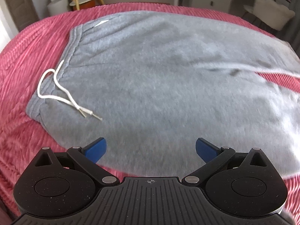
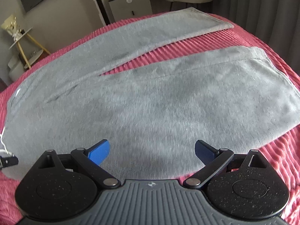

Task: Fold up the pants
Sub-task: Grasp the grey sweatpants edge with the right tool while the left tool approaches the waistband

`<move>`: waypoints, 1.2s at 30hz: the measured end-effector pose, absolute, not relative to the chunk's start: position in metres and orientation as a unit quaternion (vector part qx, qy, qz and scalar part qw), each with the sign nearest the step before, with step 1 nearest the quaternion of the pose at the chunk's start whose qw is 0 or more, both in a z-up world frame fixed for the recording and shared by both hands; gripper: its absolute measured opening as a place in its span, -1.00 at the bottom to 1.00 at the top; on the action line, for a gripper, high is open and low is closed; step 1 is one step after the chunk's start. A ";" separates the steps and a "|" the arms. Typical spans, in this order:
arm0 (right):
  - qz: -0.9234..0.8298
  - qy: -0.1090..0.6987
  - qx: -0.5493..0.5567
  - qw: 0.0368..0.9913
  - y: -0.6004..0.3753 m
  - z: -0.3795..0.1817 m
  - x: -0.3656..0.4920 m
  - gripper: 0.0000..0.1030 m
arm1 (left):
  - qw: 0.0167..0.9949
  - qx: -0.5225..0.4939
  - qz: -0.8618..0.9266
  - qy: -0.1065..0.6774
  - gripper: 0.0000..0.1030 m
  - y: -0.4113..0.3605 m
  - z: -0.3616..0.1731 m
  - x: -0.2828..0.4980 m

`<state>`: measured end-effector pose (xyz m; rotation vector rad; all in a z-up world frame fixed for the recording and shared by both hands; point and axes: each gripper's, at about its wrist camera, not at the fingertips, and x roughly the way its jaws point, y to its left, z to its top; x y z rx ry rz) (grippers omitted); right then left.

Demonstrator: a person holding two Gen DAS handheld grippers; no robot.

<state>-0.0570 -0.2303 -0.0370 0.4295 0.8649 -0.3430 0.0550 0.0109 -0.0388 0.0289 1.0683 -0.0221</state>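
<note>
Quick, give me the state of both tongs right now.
Left tongs: open, holding nothing, above the gray pants.
Right tongs: open, holding nothing, above the pants.

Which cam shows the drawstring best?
Left wrist view. The white drawstring lies in full sight, looped over the waistband with both ends on the grey pants. The right wrist view catches only a sliver of it at the left edge.

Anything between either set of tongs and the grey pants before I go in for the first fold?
Nothing visible. The left tongs and right tongs hang open directly over the pants, which lie flat on the pink bedspread.
</note>
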 end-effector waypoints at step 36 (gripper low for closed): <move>-0.386 0.386 0.277 0.791 -0.441 -0.069 0.352 -0.77 | 0.923 -0.149 0.031 0.354 1.00 0.085 -0.100 0.202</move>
